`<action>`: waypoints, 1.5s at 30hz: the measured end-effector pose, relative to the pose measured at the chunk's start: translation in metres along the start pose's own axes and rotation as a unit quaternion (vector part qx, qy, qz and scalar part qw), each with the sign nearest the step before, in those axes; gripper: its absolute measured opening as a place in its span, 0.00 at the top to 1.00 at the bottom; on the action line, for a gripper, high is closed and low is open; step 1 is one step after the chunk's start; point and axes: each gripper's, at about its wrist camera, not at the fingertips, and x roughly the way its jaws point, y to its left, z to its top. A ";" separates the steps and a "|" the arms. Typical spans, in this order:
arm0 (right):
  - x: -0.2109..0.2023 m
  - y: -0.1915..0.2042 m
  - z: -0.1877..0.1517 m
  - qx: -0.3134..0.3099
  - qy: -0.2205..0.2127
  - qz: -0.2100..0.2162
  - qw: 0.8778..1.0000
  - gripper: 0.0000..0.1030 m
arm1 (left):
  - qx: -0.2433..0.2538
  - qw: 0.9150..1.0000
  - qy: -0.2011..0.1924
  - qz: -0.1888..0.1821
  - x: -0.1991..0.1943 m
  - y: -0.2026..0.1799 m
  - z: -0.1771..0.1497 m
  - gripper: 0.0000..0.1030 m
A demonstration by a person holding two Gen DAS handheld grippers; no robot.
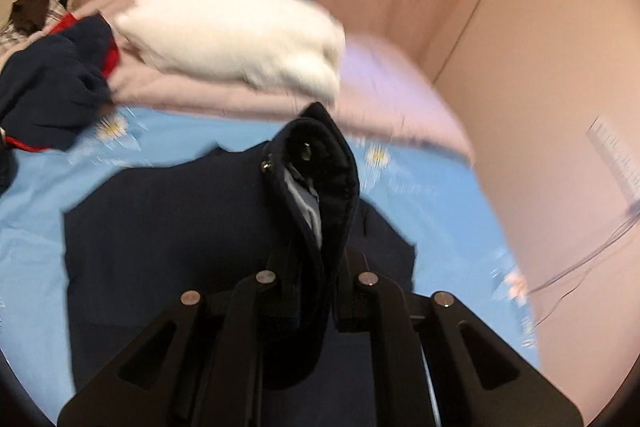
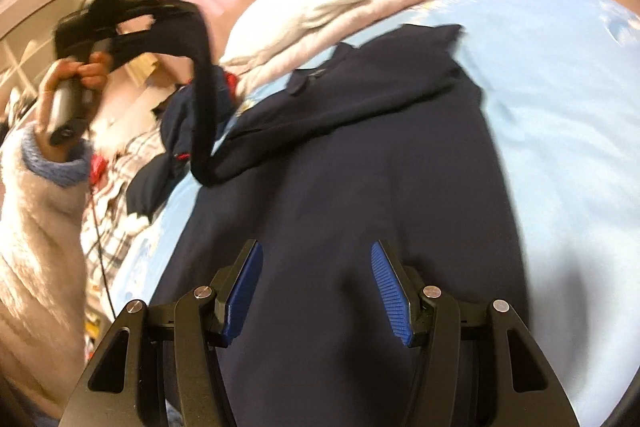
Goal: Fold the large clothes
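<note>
Left wrist view only: white pillow (image 1: 236,35) on pink quilt (image 1: 384,99), beyond the navy garment (image 1: 168,227); snap button on the lifted cuff.
Right wrist view only: a hand (image 2: 86,71) in a fluffy white sleeve (image 2: 36,211) holding the left gripper (image 2: 176,7) raised, left of the garment; plaid cloth (image 2: 120,195) left of the garment.
Left gripper state: (image 1: 308,283) clamped on a sleeve cuff of the navy garment, cuff standing up between the jaws.
Right gripper state: (image 2: 316,259) jaws apart, blue pads (image 2: 244,287) bare, nothing between them.
Garment place: (image 2: 360,187) spread on the blue daisy sheet (image 1: 420,187), body flat below the right gripper, 1 sleeve pulled up and left to the left gripper.
Other clothes: navy-and-red heap (image 1: 56,87) left of the garment, near the pillow.
</note>
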 end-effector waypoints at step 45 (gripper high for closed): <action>0.119 0.007 0.135 0.151 -0.032 0.031 0.988 0.91 | -0.359 0.926 -0.023 -0.113 0.039 0.326 -0.104 0.90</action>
